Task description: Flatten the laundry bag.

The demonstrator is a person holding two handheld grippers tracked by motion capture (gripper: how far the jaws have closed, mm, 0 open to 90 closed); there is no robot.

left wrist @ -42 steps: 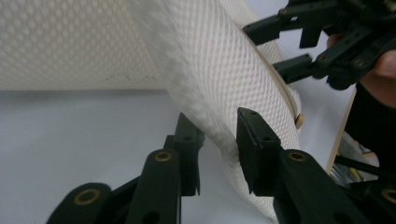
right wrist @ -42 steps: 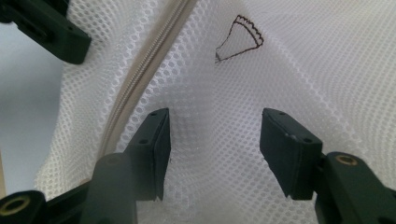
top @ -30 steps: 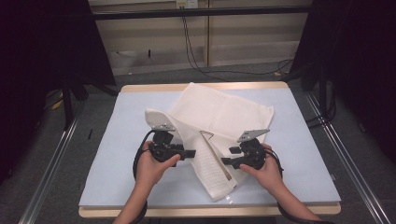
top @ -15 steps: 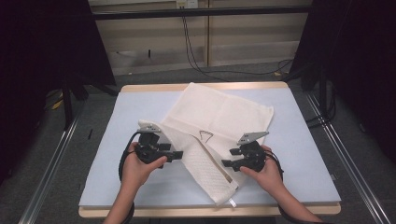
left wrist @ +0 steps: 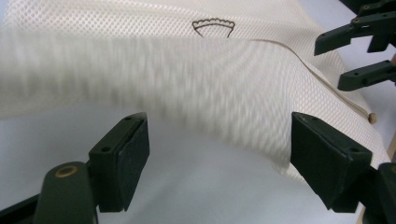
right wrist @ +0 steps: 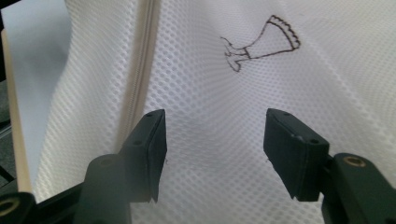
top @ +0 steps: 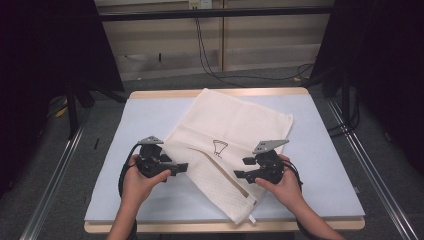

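Cream mesh laundry bag (top: 225, 145) lies slantwise across the pale blue table (top: 115, 190), running from about one o'clock down to six o'clock; whether anything is inside it cannot be told. At eight o'clock the left gripper (top: 181, 168) sits just off the bag's edge, its jaws having just been opening, now wide with nothing between them. At four o'clock the right gripper (top: 242, 174) rests over the bag, jaws apart and gripping nothing. Its own view shows the zipper seam (right wrist: 140, 79) and the small brown drawing (right wrist: 259, 44) close up; the left gripper view shows the bag's blurred edge (left wrist: 187, 93).
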